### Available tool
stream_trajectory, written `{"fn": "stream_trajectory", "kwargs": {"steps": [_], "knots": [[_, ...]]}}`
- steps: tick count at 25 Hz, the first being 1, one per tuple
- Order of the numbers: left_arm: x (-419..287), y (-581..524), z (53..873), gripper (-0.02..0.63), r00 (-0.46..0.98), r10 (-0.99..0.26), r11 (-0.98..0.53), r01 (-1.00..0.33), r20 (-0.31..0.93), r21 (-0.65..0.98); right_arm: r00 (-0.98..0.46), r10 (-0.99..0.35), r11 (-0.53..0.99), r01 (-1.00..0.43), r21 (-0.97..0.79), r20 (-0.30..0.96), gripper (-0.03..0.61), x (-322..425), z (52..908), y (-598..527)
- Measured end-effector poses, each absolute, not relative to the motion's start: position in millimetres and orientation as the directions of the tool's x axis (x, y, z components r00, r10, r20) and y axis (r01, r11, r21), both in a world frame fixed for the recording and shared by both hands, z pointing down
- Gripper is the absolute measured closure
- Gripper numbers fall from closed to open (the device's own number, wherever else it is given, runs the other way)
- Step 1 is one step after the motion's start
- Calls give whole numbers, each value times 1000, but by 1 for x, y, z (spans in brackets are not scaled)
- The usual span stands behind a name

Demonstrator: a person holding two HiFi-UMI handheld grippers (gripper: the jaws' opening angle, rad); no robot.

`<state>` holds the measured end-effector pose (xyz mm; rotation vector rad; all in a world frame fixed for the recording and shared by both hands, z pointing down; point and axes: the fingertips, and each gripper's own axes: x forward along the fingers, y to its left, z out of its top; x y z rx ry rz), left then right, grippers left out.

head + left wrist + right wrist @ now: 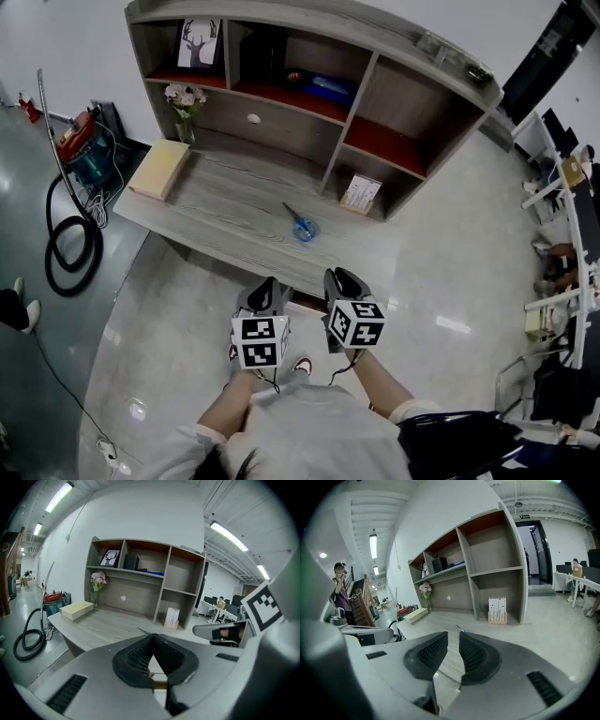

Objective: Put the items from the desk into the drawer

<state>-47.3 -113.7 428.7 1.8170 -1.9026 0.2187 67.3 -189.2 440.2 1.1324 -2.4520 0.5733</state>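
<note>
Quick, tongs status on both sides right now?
Left tongs: closed, tips together, nothing held.
Right tongs: slightly open, nothing between them.

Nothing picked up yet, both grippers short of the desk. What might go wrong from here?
The scissors lie flat on the desk, so they may be hard to pinch. The drawer is shut, with only a small knob to pull. The flowers stand close by the book and drawer and might get knocked over.
</note>
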Motion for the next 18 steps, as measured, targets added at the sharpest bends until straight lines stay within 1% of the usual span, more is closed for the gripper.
{"fn": "stream_trajectory", "kwargs": {"steps": [10,18], "knots": [[-61,-133,448,617,-19,-877,158,-954,479,253,-599,-586,628,-761,-162,545,523,57,465,-227],[-58,-157,472,617,19,-866,133,-955,500,266,-580,-571,609,-774,-174,581,523,52,496,-256]]}}
